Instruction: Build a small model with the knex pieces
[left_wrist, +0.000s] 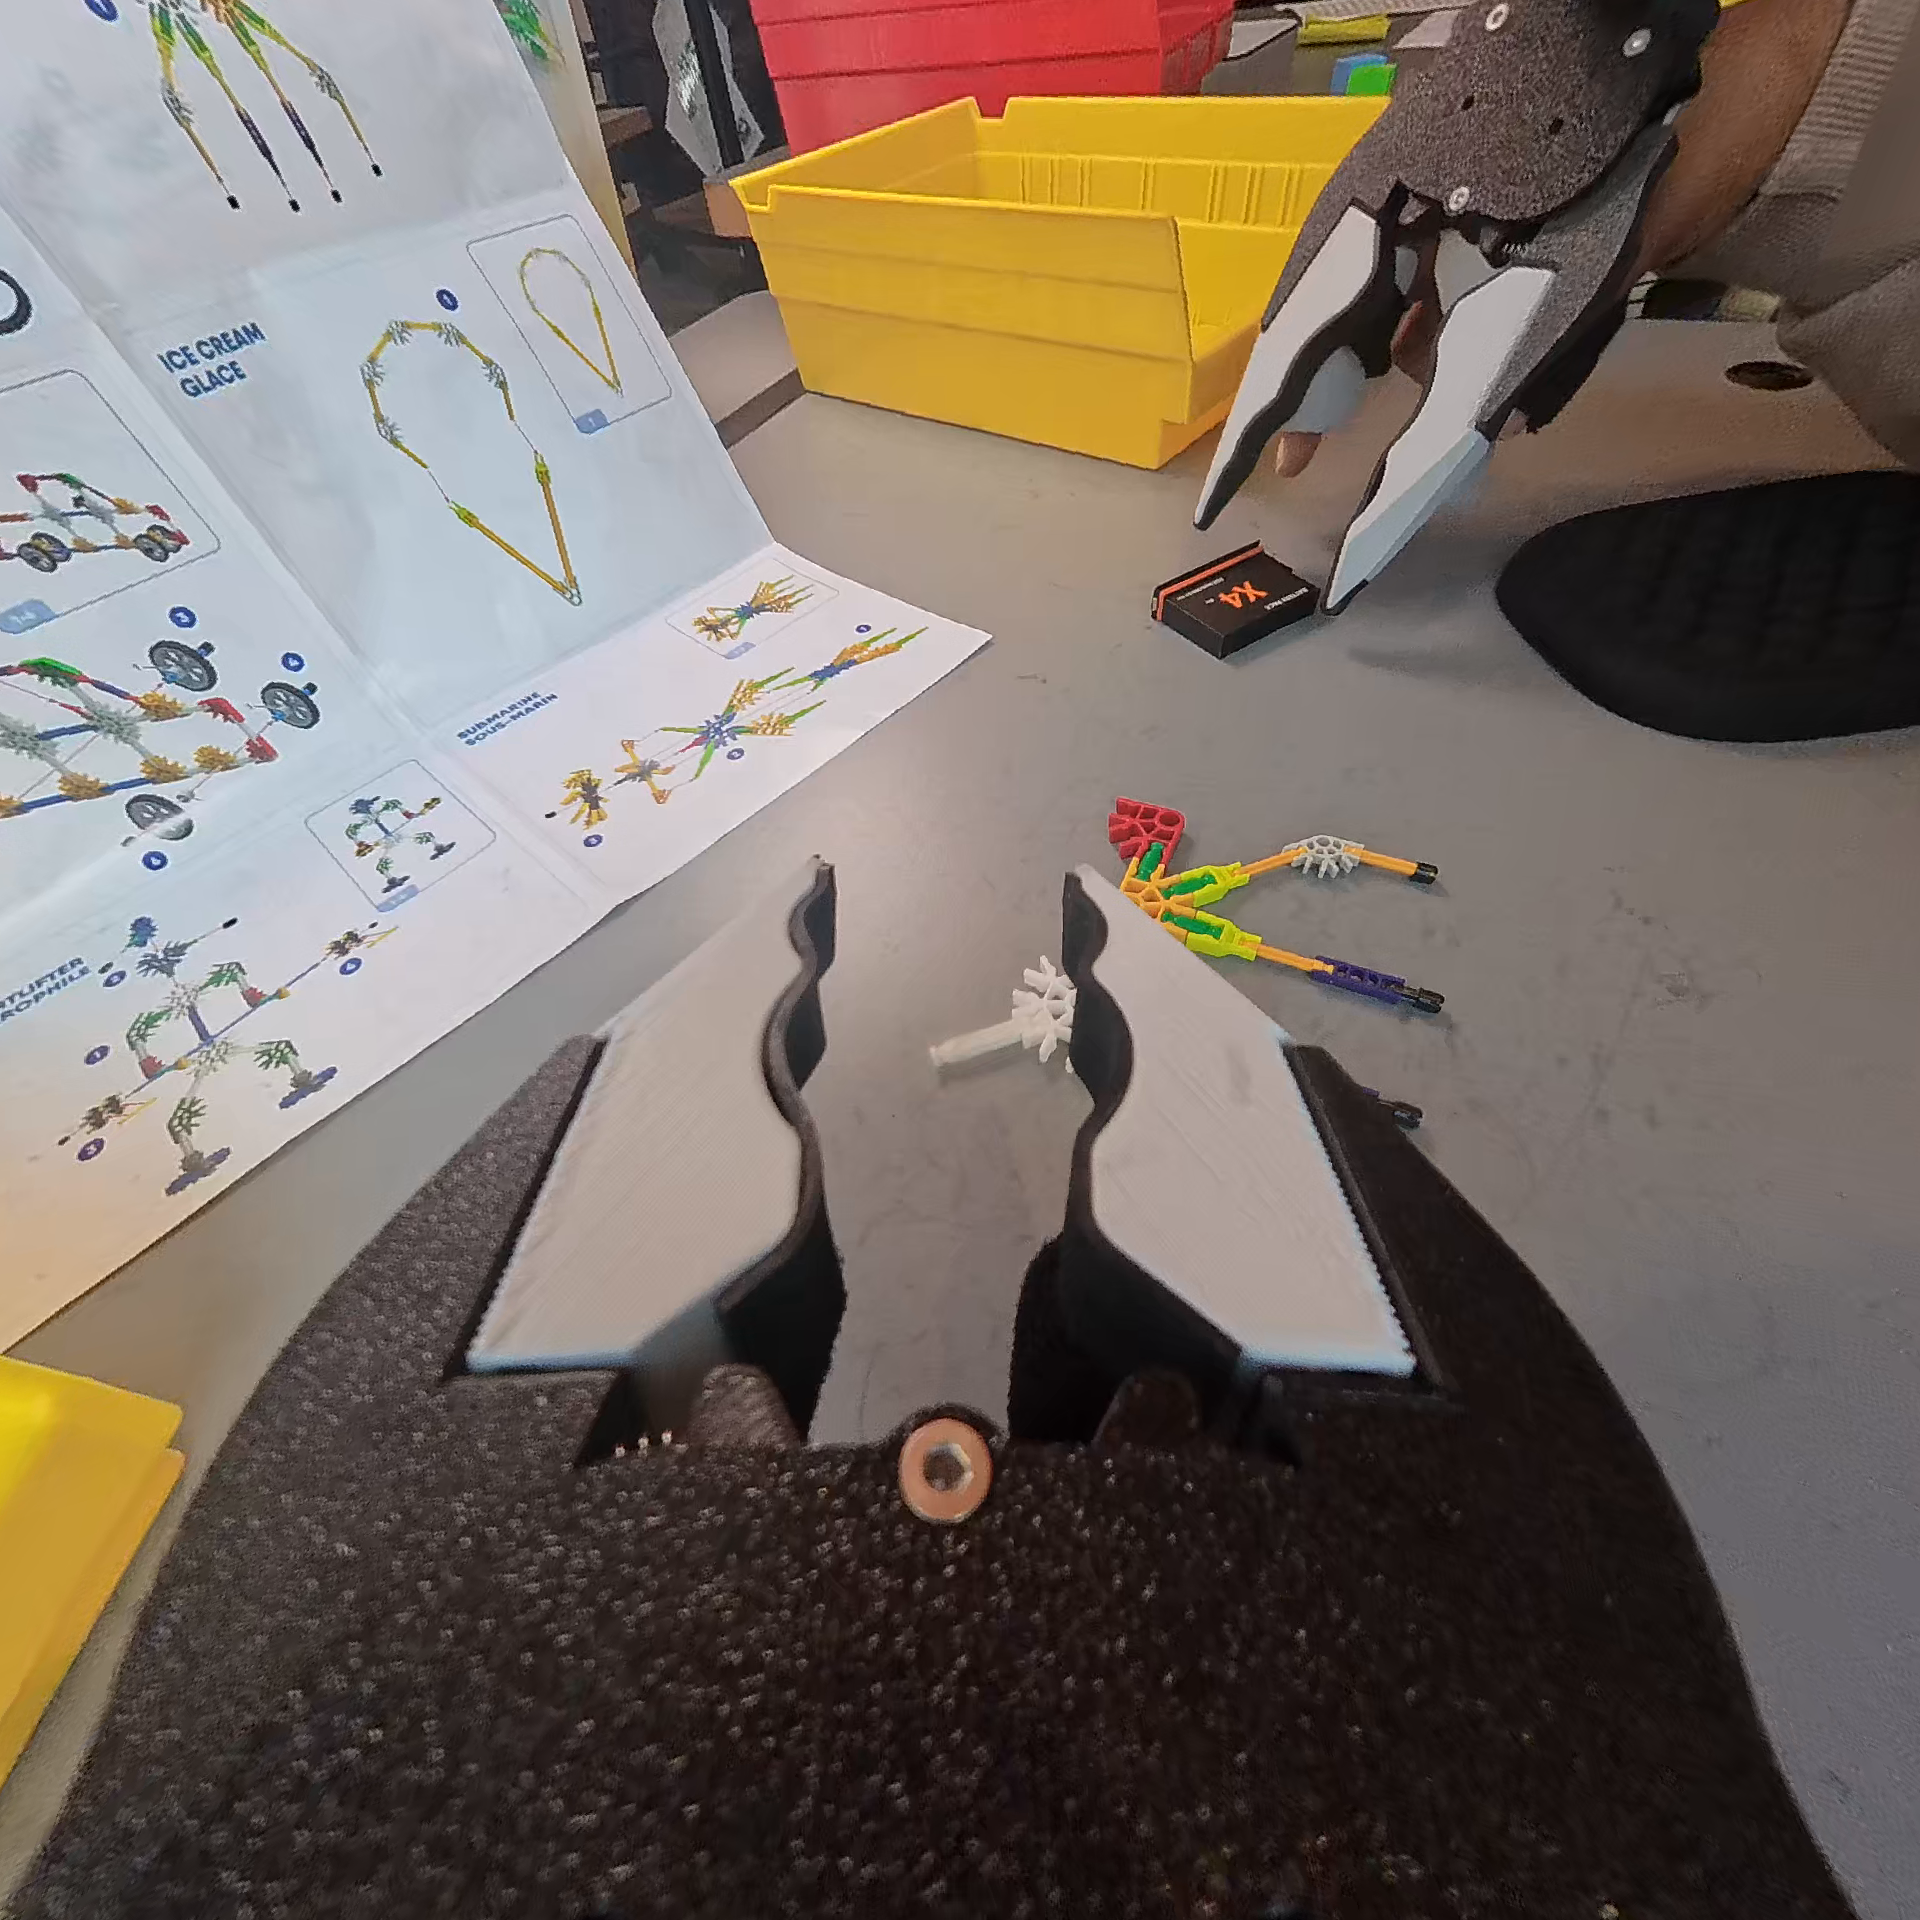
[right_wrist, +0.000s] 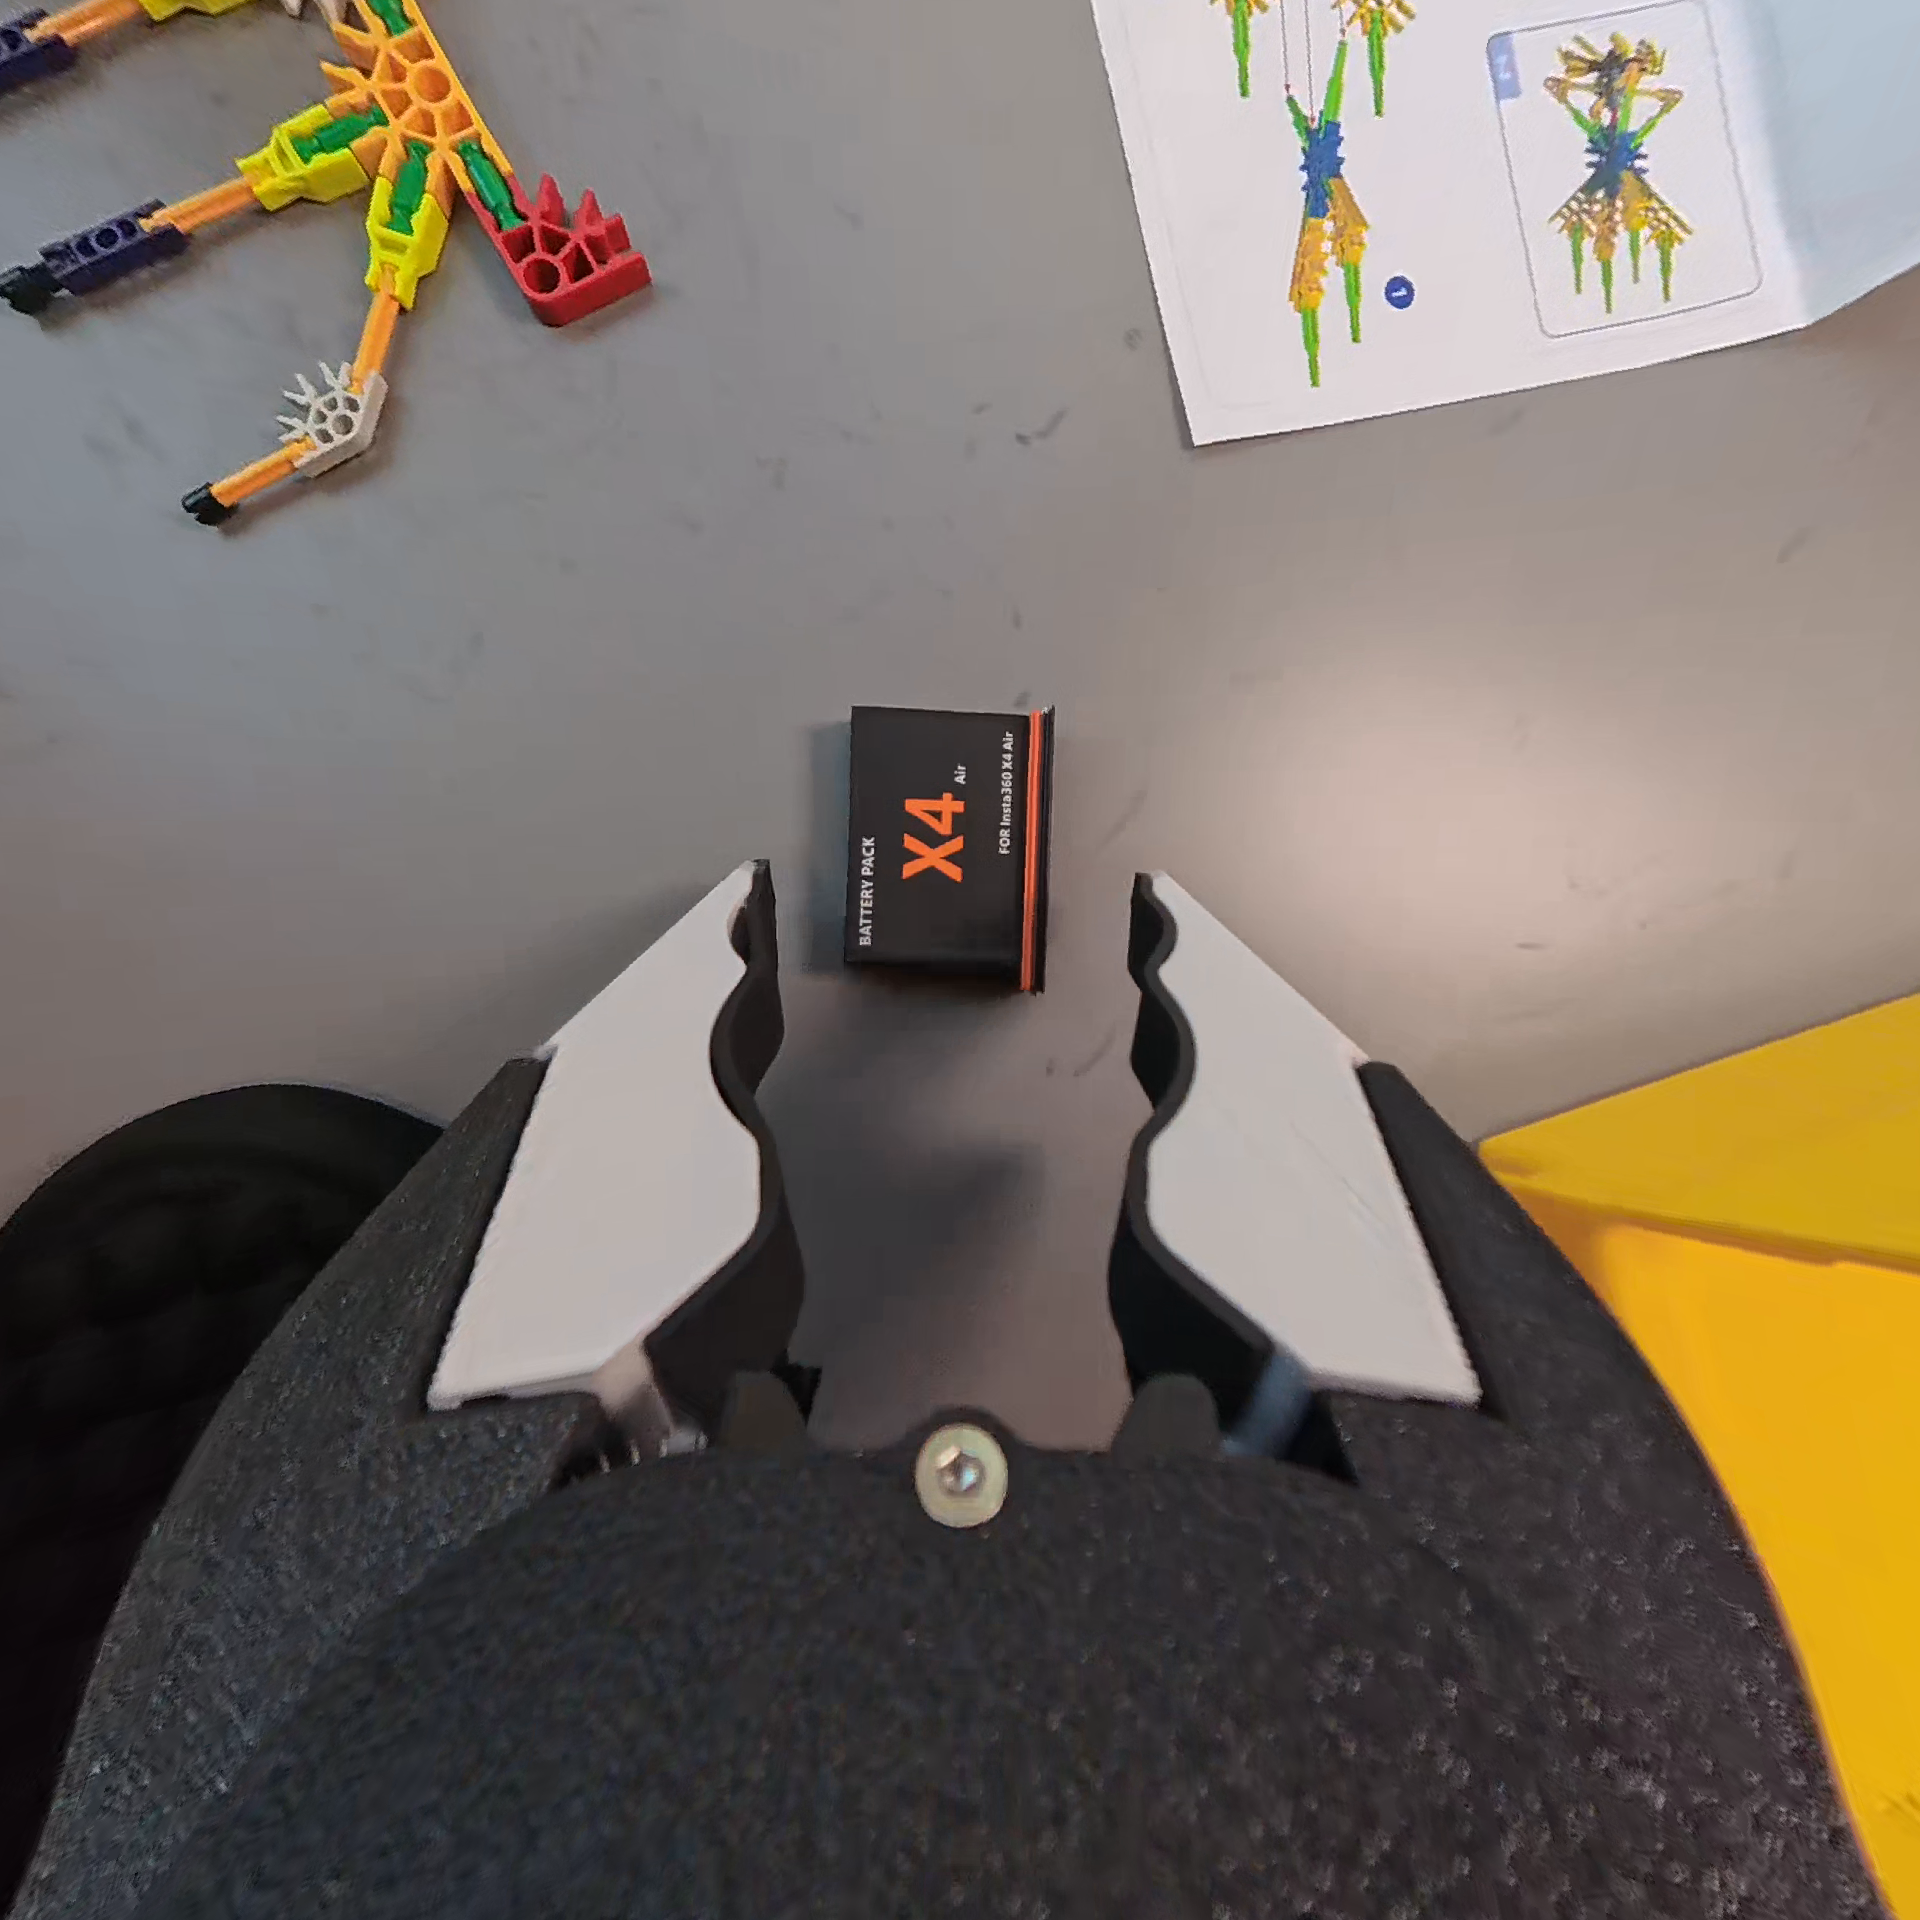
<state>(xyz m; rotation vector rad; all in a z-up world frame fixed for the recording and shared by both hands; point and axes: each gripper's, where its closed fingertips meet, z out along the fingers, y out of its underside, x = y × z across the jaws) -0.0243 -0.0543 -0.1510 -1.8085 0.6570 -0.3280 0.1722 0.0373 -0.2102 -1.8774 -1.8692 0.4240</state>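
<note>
My left gripper (left_wrist: 948, 883) is open and empty above the grey table. A small white snowflake connector on a white rod (left_wrist: 1023, 1016) lies under its right finger. A toy assembly of orange, green, yellow, purple and red rods and connectors (left_wrist: 1236, 906) lies just right of it; it also shows in the right wrist view (right_wrist: 416, 156). My right gripper (right_wrist: 951, 878) is open and empty, its fingertips on either side of a small black box with orange print (right_wrist: 945, 847). In the left wrist view the right gripper (left_wrist: 1273, 561) hovers over that box (left_wrist: 1231, 603).
A large white instruction sheet (left_wrist: 343, 582) covers the left of the table, its corner in the right wrist view (right_wrist: 1455, 208). Yellow bins (left_wrist: 1018, 301) stand at the back, red bins (left_wrist: 966, 62) behind them. A black round pad (left_wrist: 1745, 613) lies at the right. Another yellow bin (right_wrist: 1745, 1351) is close by.
</note>
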